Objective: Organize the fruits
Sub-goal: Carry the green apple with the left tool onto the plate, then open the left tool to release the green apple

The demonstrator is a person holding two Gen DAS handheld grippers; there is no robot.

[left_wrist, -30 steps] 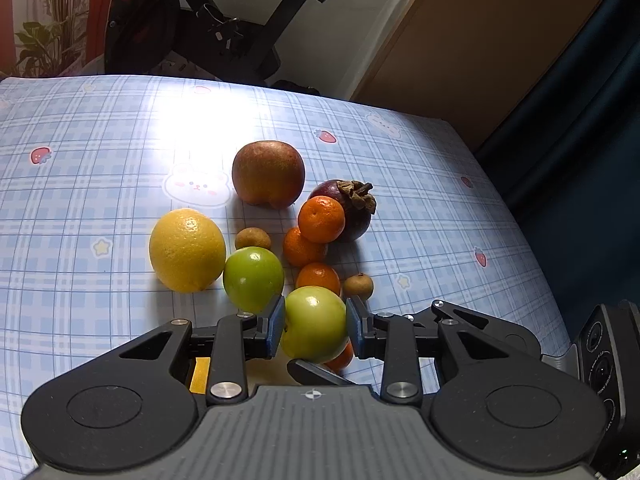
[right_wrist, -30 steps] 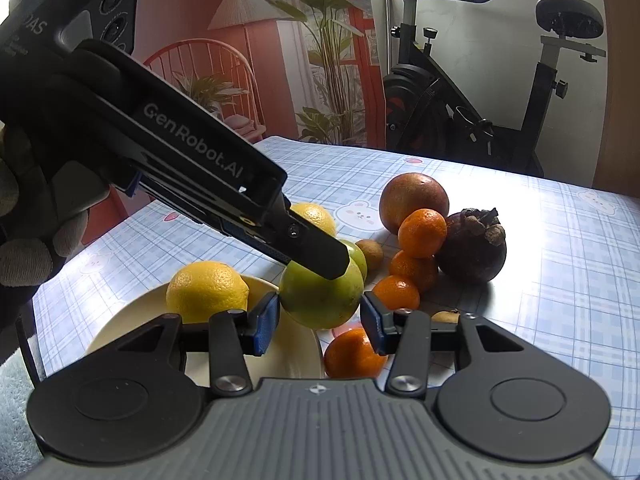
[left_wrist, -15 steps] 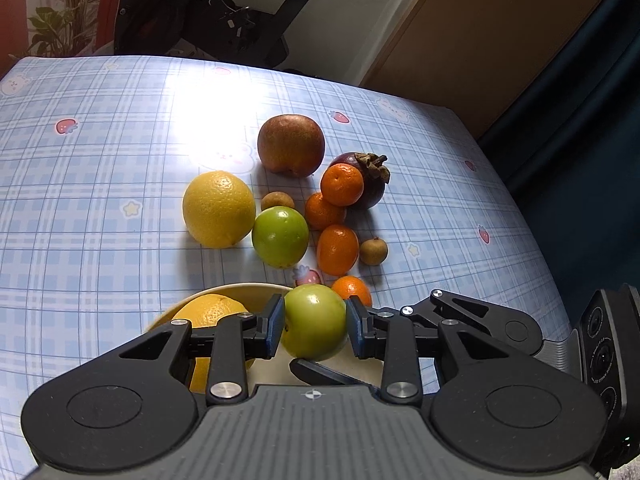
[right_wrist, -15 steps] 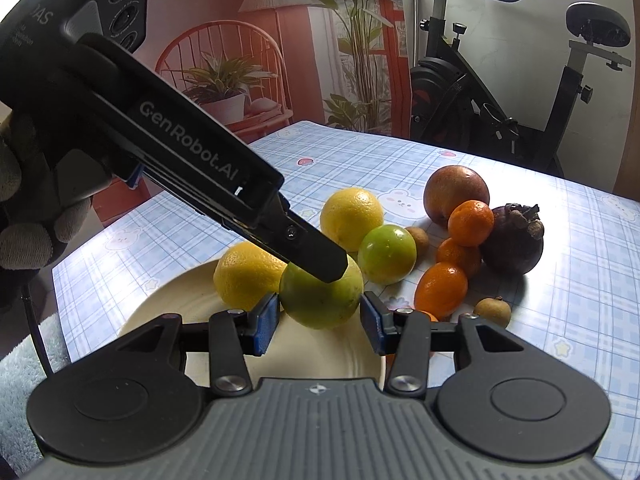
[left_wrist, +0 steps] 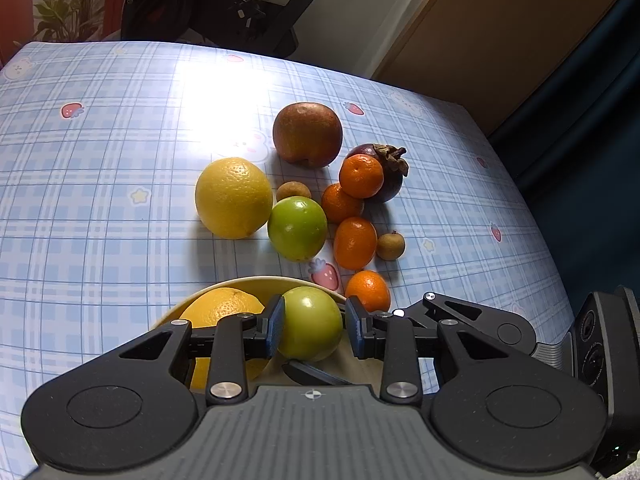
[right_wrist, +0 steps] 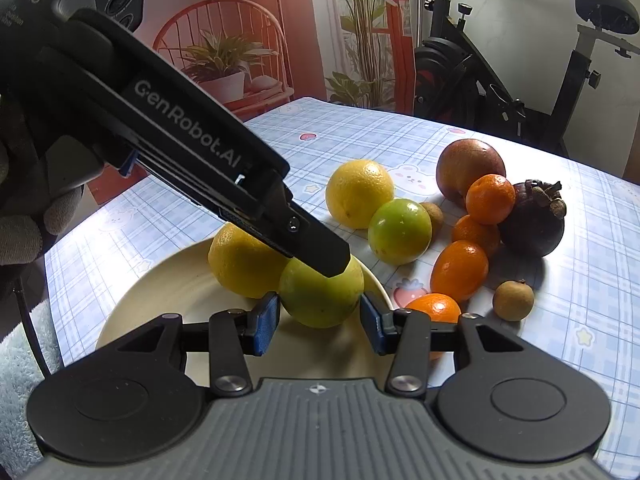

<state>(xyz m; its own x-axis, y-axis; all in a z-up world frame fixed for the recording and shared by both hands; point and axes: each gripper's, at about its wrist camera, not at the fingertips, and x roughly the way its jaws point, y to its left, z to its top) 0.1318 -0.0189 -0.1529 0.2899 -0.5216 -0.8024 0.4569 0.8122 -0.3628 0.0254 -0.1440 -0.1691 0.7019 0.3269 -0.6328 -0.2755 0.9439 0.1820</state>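
Note:
My left gripper is shut on a green apple and holds it over the cream plate, next to a yellow orange lying on the plate. In the right wrist view the left gripper's finger presses the same green apple above the plate. My right gripper is open, its pads on either side of that apple without touching it. A second green apple, a yellow orange, a red apple, a mangosteen and tangerines lie on the table.
The table has a blue checked cloth. Two small brown longans lie among the fruit. An exercise bike, a potted plant and a red wire chair stand beyond the table. The table's right edge drops off near a dark curtain.
My left gripper has carried the green apple back from the fruit pile to above the plate beside the yellow orange. The right gripper pulled back with it and stays open.

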